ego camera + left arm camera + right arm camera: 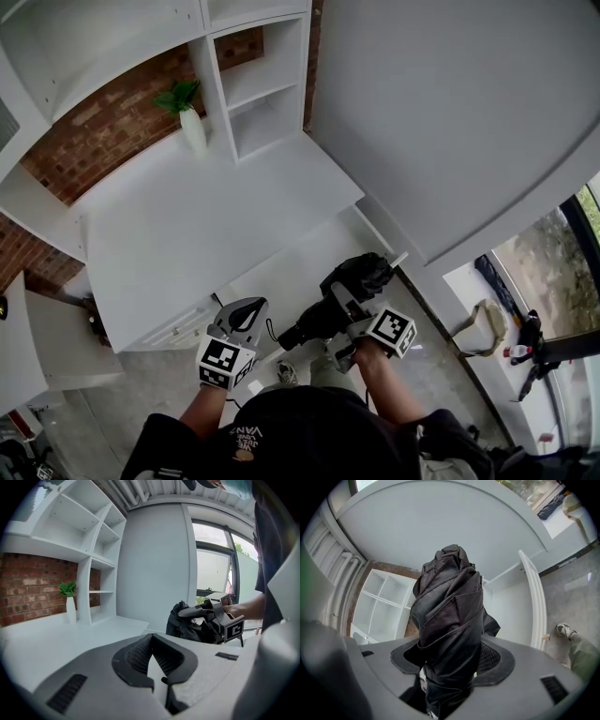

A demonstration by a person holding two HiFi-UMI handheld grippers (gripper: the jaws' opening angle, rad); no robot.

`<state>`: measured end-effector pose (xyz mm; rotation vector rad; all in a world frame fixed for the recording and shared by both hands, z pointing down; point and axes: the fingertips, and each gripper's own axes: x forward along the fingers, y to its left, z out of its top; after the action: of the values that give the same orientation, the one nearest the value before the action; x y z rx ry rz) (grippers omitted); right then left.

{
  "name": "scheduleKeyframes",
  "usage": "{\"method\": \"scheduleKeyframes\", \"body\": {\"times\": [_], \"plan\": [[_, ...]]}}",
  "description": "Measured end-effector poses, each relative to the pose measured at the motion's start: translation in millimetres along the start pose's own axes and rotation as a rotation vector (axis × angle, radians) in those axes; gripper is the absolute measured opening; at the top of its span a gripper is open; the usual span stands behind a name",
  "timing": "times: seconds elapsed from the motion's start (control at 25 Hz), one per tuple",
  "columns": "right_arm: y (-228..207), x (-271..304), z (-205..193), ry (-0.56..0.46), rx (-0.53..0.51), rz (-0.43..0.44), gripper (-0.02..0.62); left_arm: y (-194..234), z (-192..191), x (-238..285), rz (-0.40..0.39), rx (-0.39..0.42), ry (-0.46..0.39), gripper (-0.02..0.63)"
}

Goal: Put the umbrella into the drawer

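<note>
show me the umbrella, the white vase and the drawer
umbrella (450,616), right gripper view, middle of the folded black canopy
white vase (193,129), head view, middle of its body
drawer (533,597), right gripper view, its white front panel

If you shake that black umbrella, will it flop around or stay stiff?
The umbrella is probably fairly stiff along its length: it stands straight out of the right gripper without drooping. Its cloth looks loose and creased, so the folds may flap. As a wrapped bundle, it likely squashes a little under the jaws.
</note>
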<state>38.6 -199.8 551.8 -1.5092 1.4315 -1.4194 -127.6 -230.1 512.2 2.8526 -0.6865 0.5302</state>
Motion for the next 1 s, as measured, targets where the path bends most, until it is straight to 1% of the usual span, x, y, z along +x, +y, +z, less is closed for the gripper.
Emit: {"method": "scheduleKeyframes", "body": {"times": [0.08,0.32,0.6,1.0], "plan": [[-6.4,5.7,5.6,0.007,-0.005,-0.013,0.273,1.0,1.6,2.9,0.014,-0.008,-0.005,0.005],[-25.7,33.5,29.9,0.028,0.001,-0.017,0.273,7.3,6.7,17.7,0.071,-0.036,-0.02,0.005],[-54.4,74.1,49.2,0.088,0.011,-0.059,0.273,16.3,7.9,46.0,0.13,-0.071,-0.011,0.005],[-95.3,123.7,55.6,0.199,0.01,-0.135,0.273,27.1,6.2,69.0,0.217,-0.131,0.007,0.005]]}}
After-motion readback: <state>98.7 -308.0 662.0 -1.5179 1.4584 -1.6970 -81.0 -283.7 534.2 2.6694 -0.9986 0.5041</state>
